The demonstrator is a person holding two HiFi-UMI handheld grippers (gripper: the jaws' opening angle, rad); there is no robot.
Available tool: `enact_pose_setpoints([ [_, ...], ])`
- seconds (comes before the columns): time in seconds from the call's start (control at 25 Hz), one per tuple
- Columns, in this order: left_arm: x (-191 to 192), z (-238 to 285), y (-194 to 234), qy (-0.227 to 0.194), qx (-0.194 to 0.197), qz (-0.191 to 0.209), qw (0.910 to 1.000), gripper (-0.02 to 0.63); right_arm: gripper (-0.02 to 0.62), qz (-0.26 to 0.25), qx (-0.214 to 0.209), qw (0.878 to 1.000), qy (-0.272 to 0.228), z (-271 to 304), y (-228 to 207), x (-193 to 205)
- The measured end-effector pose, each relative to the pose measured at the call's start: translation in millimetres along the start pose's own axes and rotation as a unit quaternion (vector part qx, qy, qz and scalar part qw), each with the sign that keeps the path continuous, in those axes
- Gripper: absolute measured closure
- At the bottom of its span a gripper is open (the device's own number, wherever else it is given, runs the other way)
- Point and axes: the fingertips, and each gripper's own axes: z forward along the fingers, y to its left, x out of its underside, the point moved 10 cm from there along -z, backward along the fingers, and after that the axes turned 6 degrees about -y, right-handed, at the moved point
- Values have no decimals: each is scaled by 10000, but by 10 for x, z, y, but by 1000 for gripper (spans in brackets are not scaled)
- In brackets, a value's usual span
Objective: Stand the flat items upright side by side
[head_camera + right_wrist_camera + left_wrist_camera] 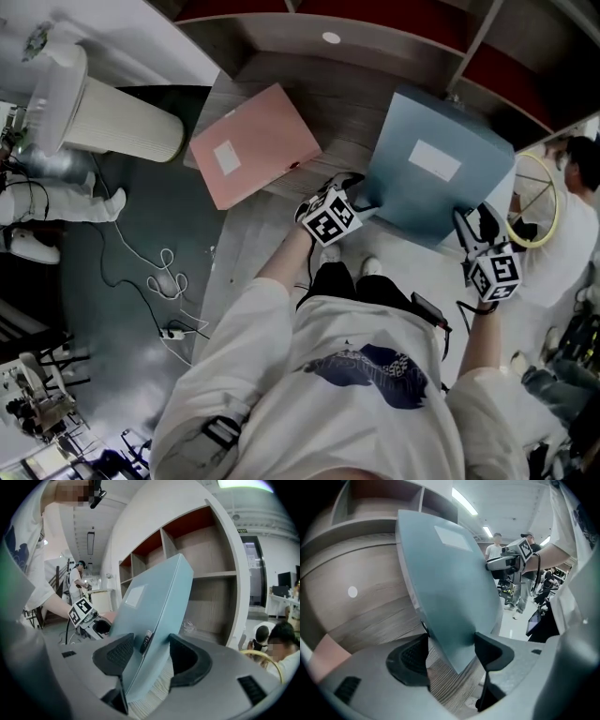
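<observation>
Blue folder (436, 173) is at centre right of the head view, tilted up off the wood table (342, 112). It's pinched at its two near corners and the far edge leans toward the shelf unit (211, 550). The left gripper (361, 202) is clamped narrow on the lower-left corner. In its own view the corner tip pokes down between the pads with table grain showing under it, so that corner looks to be off the surface. The right gripper (466, 225) is at a medium gap, closed across the thick edge at the lower-right corner. One pad sits flat on the face beside the small clasp (146, 641), and the other seems to touch only at its upper tip. Pink folder (253, 145) lies flat at upper centre-left, well apart from the blue one and not yet stood up. My guess is the risks are all grip-related. Both holds are at corners, so most of the weight hangs past the pads and the folder can pivot or slide out, the right side first. A squeeze near the clasp could pop it. If the folder is released upright with nothing beside it, I'd expect it to flop over, possibly onto the pink one. I can't tell whether the far edge touches the table.
</observation>
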Motion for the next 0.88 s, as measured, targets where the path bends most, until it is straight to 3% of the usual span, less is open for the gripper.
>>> enact_pose_setpoints([
  [0.24,23,19,25,-111,-244,256,9993,295,370,-429,-18,9991,75,0,62,-51],
  [0.56,52,58,26,-68,-822,562,9950,295,396,-1489,-91,9882,358,-110,312,-131],
  [0.88,81,45,82,-122,-1090,413,9931,293,402,-1457,17,9883,449,-84,392,-117],
])
